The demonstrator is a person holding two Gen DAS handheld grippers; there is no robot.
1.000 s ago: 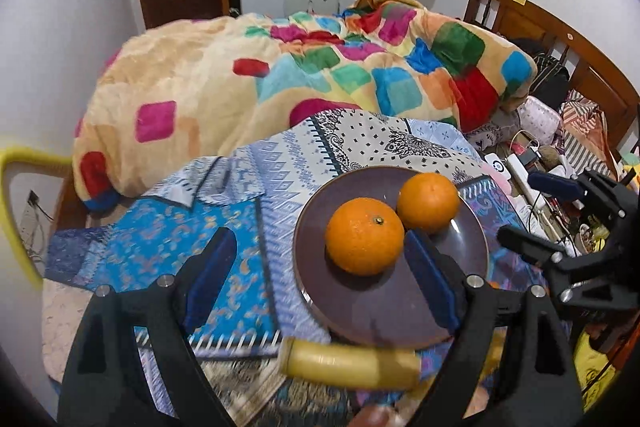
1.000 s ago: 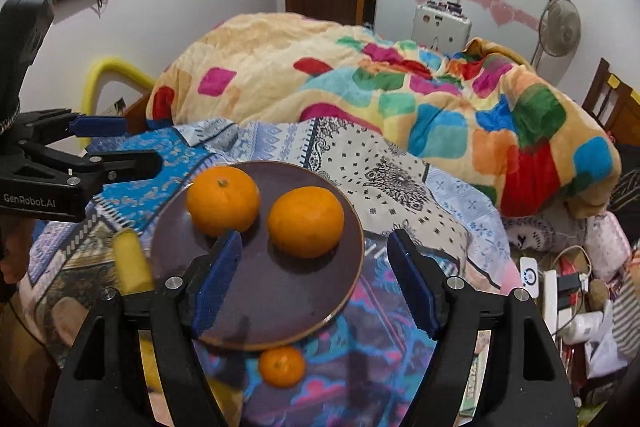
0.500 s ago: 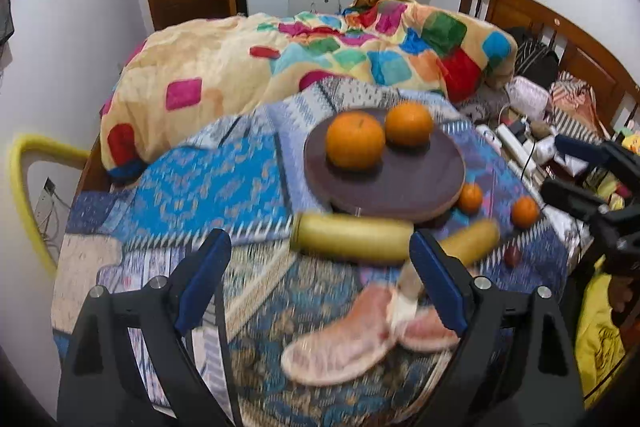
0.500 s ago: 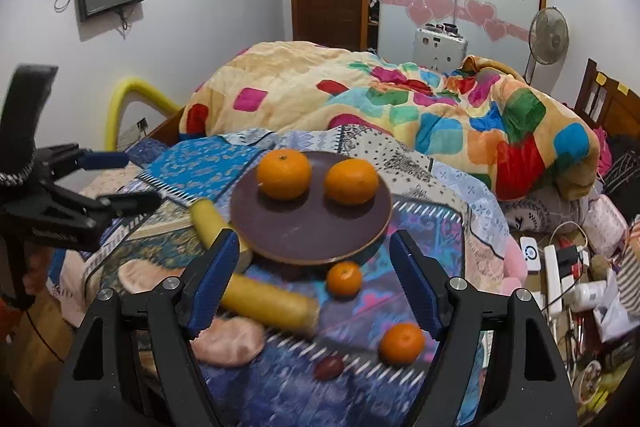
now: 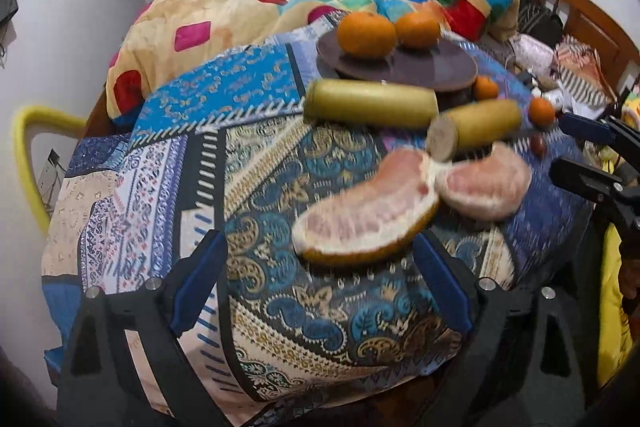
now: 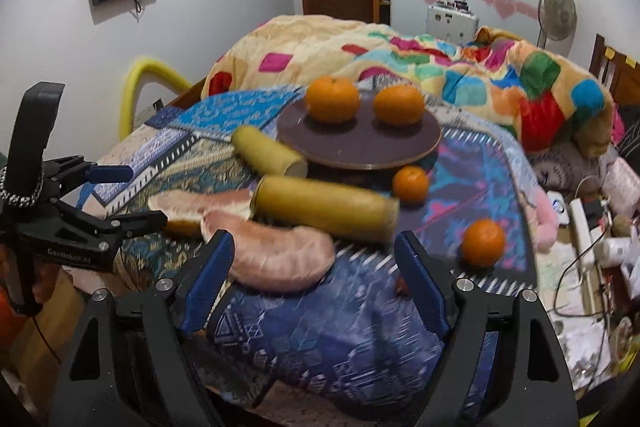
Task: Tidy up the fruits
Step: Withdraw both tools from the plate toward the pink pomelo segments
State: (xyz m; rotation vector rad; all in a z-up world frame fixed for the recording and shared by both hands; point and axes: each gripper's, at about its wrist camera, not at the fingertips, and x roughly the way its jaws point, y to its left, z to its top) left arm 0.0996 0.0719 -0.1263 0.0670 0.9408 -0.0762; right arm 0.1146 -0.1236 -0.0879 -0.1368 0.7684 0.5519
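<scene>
Fruit lies ahead of us on the patterned blue cloth [image 5: 256, 163]: two big oranges [image 6: 332, 99] on the round brown plate [image 6: 360, 143], pink pomelo wedges [image 5: 368, 215] just beyond our left gripper [image 5: 320, 291]. Our right gripper [image 6: 312, 279] and the left gape, both empty.

You are viewing evenly lit indoor frames under soft overhead light; the two large oranges cast short shadows on the round dark-brown plate [image 6: 360, 143]. Motion blur smears the peeled pink pomelo segments [image 5: 368, 211] and the patterned blue cloth [image 6: 360, 327]. Fisheye distortion bends the edges, and black vignetting fills all corners.
</scene>
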